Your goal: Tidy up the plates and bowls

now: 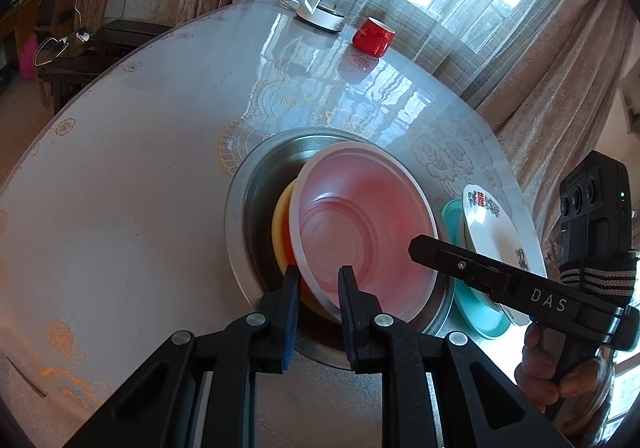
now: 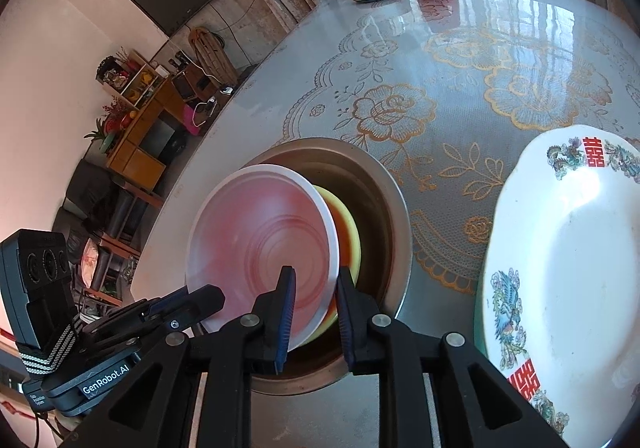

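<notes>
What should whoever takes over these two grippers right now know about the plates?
Left gripper: jaws slightly apart, astride the near rim of the pink plate, not visibly pinching.
Right gripper: the same, further along that rim.
The pink plate lies tilted on the yellow plate inside the steel basin.
Done: pink plate is in the basin.
Left: the white patterned plate on the teal plate beside the basin; probably back both grippers off first.

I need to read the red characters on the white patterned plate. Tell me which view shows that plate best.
The right wrist view: the white patterned plate fills its right side, decoration clear. The left wrist view shows it small, foreshortened, its near part hidden behind the right gripper.
</notes>
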`<state>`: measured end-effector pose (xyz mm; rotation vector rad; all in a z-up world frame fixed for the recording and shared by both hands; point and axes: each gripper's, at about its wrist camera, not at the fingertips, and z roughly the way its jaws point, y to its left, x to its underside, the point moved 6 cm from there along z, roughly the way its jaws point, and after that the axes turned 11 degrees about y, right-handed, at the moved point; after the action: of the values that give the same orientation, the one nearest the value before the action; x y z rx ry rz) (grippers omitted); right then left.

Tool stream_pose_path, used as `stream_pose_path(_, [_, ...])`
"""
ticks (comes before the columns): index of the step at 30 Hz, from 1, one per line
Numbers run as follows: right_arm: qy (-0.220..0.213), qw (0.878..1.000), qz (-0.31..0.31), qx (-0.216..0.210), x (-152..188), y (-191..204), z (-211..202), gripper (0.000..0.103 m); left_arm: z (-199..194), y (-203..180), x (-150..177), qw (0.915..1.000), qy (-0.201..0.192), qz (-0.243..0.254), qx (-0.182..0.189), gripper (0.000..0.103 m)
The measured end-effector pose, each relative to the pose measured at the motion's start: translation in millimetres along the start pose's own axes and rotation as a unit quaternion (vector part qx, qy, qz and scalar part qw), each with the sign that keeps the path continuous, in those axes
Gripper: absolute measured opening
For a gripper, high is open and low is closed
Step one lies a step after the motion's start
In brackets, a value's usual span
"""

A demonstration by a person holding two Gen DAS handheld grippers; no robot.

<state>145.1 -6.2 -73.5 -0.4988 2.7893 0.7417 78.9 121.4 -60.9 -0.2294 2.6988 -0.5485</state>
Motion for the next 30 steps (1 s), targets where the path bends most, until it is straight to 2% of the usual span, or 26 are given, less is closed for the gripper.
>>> stream_pose_path(15, [-0.021, 0.998, -0.037, 0.052, 0.3, 1.7, -3.3, 0.022, -2.2, 1.7, 0.2, 0.9997, -0.013, 0.004, -0.019, 0.021])
stream_pose_path(30, [-0.022, 0.996, -0.052, 0.074, 3.9, 1.1, 0.8, 0.021, -1.4, -5.0, 1.5, 0.9956, -0.037, 0.043, -0.074, 0.021])
